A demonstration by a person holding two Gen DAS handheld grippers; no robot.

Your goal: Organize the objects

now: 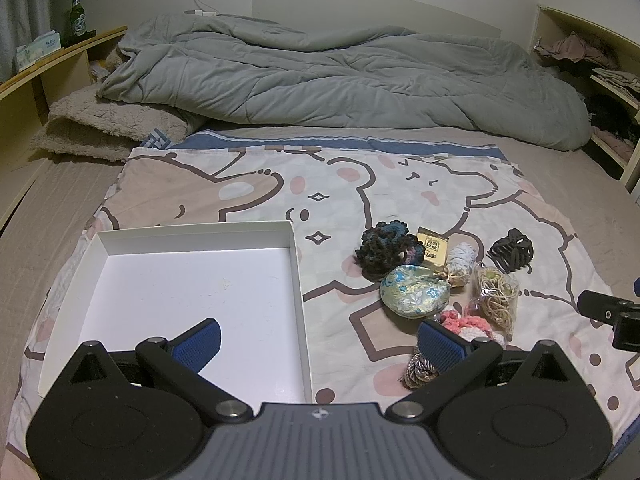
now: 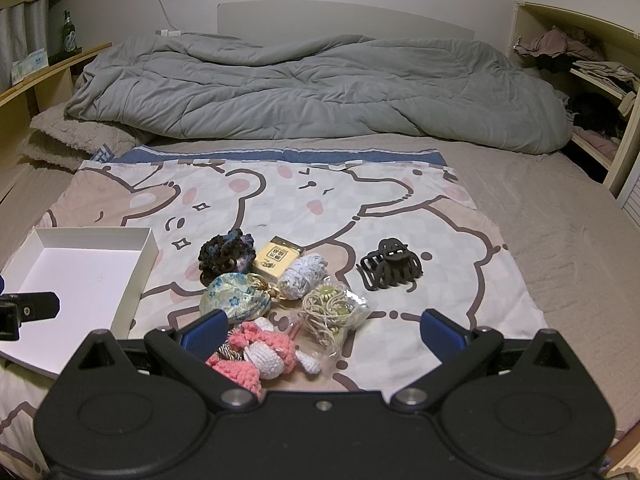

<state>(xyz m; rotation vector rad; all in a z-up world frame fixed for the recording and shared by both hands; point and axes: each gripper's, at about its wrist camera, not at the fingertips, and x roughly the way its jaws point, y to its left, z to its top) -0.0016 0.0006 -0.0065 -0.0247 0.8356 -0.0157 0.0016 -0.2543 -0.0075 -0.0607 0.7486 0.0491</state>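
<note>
Bedding formed the work surface: a cartoon-bear cloth (image 2: 280,200) spread over a bed, with a rumpled grey duvet (image 2: 320,92) behind it. On this cloth lay the white tray (image 1: 298,280), a shallow open box that held nothing, taken here as the landmark. To the right of the tray, apart from its wall, the small objects sat in one loose cluster: a dark crocheted scrunchie (image 2: 226,254) nearest the tray's far corner, a yellow packet (image 2: 278,262) and a pale knitted piece (image 2: 304,276) just beyond it, a blue floral pouch (image 2: 236,296) in front of the scrunchie, a clear bag of hair ties (image 2: 332,312), and a pink-and-white crocheted toy (image 2: 260,350) nearest the cameras. A black claw clip (image 2: 390,266) lay farthest from the tray, separate from the cluster.

Left gripper (image 1: 320,340) hung over the tray's near right wall, jaws spread wide and holding nothing. Right gripper (image 2: 324,332) hung over the near part of the cluster, also wide apart and empty, with the crocheted toy between its fingers but not pinched. Judged from this layout, sorting had not begun; the cluster lay beside the tray probably so that each item needed only a short carry leftward, and the right gripper appeared lined up on the toy as a first pick.
</note>
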